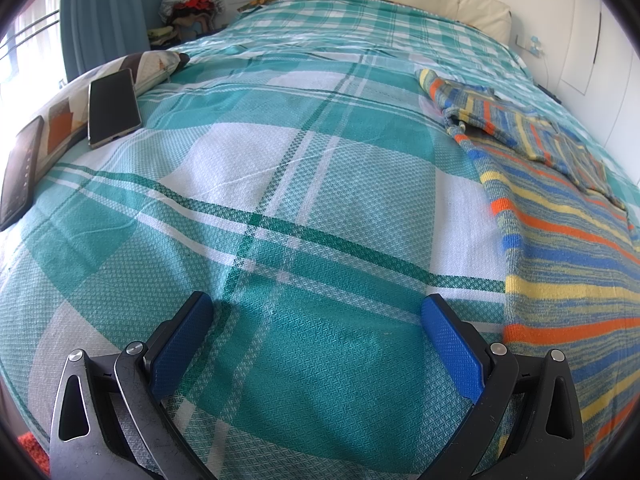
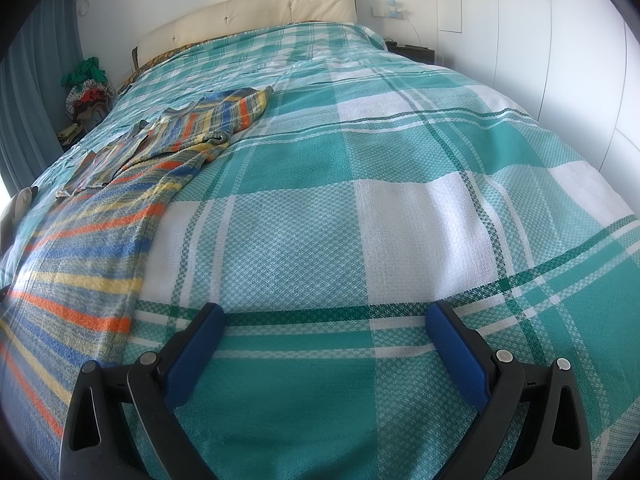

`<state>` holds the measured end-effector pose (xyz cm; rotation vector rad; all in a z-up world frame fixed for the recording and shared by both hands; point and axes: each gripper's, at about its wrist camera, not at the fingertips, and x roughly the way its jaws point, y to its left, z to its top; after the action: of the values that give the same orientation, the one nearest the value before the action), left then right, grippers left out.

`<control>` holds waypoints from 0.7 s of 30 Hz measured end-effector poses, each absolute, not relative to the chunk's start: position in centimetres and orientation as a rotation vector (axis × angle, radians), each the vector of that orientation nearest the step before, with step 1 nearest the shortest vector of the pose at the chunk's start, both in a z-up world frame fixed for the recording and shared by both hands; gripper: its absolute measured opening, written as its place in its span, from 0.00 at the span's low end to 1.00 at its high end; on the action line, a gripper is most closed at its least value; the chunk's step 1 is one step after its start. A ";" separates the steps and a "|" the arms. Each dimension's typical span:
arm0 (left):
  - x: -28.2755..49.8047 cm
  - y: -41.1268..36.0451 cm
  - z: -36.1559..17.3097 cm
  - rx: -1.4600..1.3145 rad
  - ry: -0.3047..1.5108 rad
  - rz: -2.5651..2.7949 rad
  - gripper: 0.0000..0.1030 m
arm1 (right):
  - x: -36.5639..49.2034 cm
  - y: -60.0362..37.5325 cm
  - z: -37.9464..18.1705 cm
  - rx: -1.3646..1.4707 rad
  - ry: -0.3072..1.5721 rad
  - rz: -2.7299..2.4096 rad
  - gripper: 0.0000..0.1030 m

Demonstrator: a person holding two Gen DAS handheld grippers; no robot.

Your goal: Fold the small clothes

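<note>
A striped knit garment, in blue, orange, yellow and grey, lies spread flat on the green-and-white plaid bed cover. In the left wrist view it fills the right side; a sleeve reaches toward the headboard. In the right wrist view the garment lies at the left, with a sleeve stretched up and right. My left gripper is open and empty, just left of the garment's edge. My right gripper is open and empty, just right of the garment's edge, over bare cover.
Two phones rest on a patterned pillow at the bed's left edge. A pile of clothes sits in the far left corner by a blue curtain. A cream headboard and a white wall stand beyond.
</note>
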<state>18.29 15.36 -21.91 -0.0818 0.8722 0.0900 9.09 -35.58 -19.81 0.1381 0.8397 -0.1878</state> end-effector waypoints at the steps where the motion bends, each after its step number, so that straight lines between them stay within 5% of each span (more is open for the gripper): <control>1: 18.3 15.3 -21.9 -0.082 0.872 0.090 1.00 | 9.1 -35.6 -19.8 0.138 0.840 -0.188 0.97; 21: 18.2 15.3 -21.9 -0.081 0.872 0.091 1.00 | 8.9 -35.5 -19.9 0.138 0.839 -0.188 0.97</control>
<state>18.24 15.28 -21.91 -0.0808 0.8715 0.0911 8.95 -35.49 -19.91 0.1383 0.8390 -0.1877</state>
